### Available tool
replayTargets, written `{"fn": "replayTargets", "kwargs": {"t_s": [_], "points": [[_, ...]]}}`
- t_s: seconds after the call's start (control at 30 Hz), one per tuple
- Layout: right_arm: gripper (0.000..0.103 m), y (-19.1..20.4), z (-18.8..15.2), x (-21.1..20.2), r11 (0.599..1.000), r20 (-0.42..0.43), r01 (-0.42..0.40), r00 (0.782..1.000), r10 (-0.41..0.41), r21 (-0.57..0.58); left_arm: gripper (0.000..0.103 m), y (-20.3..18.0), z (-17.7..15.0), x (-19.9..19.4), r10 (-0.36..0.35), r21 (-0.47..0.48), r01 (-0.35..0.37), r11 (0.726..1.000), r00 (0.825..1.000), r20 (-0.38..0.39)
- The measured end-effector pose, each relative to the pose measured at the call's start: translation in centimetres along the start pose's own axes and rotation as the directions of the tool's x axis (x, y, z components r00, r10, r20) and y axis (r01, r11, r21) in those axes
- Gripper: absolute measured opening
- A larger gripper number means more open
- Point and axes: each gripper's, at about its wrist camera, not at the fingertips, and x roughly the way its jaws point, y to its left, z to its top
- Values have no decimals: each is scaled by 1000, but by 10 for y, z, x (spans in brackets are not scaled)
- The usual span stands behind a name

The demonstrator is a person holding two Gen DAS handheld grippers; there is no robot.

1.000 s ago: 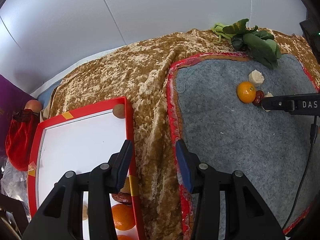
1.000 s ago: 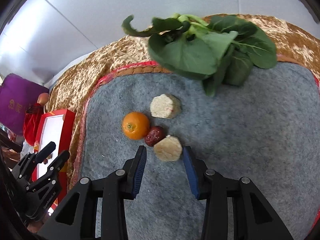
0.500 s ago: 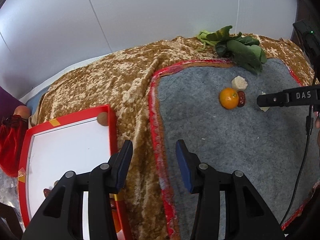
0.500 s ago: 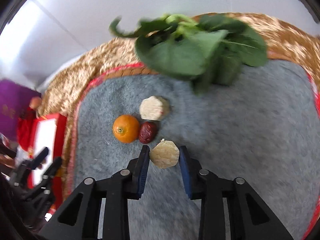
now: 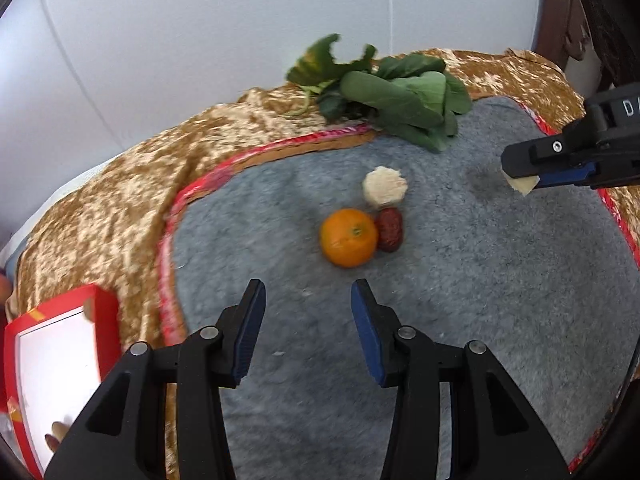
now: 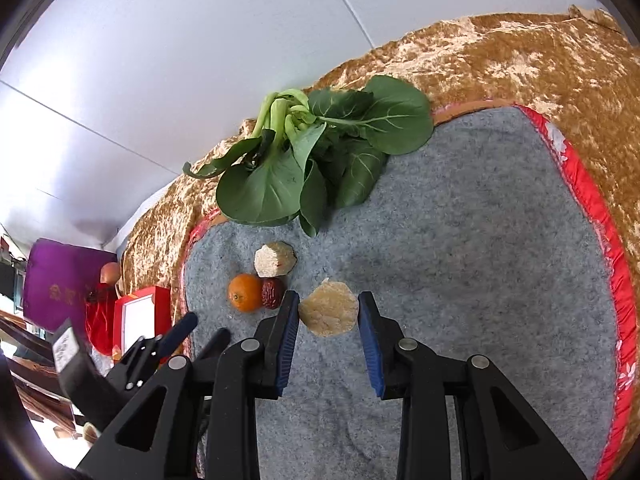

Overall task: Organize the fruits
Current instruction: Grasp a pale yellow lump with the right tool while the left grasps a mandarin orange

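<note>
On a grey mat [image 5: 500, 300], the right gripper [image 6: 329, 318] is clamped on a pale, rough, faceted chunk [image 6: 329, 310], pinched at its two opposite edges and apparently lifted clear of the mat. It looks light, dry and crumbly, so a gentle squeeze across the widest part should suit. The left gripper [image 5: 308, 308] hangs released and empty, just short of an orange [image 5: 349, 237]. The orange looks firm, smooth and liable to roll; take it across its middle. A date [image 5: 390, 229] touches it, with a second chunk [image 5: 385, 187] behind.
</note>
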Motion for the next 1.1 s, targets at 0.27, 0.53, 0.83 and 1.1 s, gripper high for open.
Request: {"fn": "replayTargets", "kwargs": {"t_s": [0.27,0.53,0.83,1.1], "points": [[30,-4,5,6,999,3,-10,1000,10,36,43,-15,13,22,-46,70,48,996,998,-30],[30,-5,12,16,998,-12,-7,1000,8,58,43,-10,25,37,-54,114,53,992,999,3],[30,2,10,28,999,-25,2,1000,-1,51,35,-11,24,35,-81,134,78,988,997,19],[30,1,5,24,999,-26,1,1000,0,43,31,-12,15,25,-102,97,102,990,995,-7]]}}
